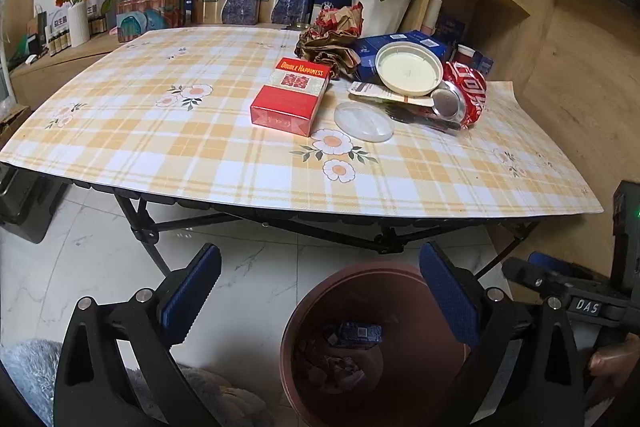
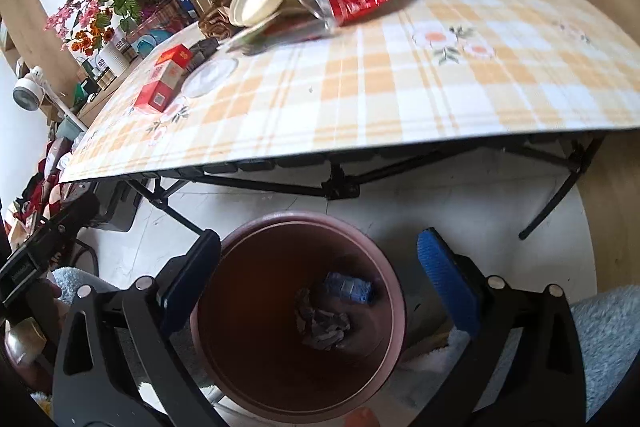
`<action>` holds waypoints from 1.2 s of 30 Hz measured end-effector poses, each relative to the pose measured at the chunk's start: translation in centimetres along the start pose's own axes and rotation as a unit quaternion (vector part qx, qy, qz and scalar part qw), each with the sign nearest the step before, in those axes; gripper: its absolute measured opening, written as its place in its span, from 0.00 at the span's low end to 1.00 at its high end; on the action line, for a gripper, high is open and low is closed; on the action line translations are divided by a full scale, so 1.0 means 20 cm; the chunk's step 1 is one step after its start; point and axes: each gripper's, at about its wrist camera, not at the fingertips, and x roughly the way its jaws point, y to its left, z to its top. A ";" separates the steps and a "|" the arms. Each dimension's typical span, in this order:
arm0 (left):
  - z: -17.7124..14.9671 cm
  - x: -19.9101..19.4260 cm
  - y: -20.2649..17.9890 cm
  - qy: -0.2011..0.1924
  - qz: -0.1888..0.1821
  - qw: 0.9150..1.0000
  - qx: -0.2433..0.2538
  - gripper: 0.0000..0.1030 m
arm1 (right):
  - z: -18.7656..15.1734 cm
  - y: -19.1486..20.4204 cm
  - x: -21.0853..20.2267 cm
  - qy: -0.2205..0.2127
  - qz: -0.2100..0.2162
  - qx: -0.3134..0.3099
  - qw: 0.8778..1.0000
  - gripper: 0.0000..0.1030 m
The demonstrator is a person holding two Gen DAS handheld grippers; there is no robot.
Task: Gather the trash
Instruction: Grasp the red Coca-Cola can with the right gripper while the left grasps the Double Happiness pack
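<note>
Both claws, the left gripper (image 1: pixel 320 291) and the right gripper (image 2: pixel 320 275), are hanging wide apart and empty over the brown bin (image 2: pixel 394 291) on the floor. Some trash is lying in it. More is waiting on the table (image 1: pixel 200 155): a red box (image 1: pixel 290 97) in the middle, and a squashed can (image 1: pixel 470 95) far right. I think a claw needs to reach there next.

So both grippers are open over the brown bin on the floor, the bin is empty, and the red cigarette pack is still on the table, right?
One thing is off: the brown bin is not empty. The right wrist view shows a small blue packet and crumpled dark scraps at its bottom. The rest holds: the left gripper and right gripper are open, and the red cigarette pack lies on the table.
</note>
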 end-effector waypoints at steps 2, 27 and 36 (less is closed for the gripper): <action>0.00 0.01 -0.01 0.003 0.000 1.000 0.002 0.94 | 0.01 0.00 -0.01 -0.008 -0.003 -0.002 1.000 0.94; 0.63 0.44 0.06 0.014 0.033 0.996 0.087 0.94 | 0.45 -0.15 -0.11 -0.058 -0.080 -0.051 0.994 0.94; 0.68 0.65 0.07 0.056 0.038 0.994 0.082 0.55 | 0.55 -0.10 -0.05 -0.069 -0.078 -0.083 0.991 0.94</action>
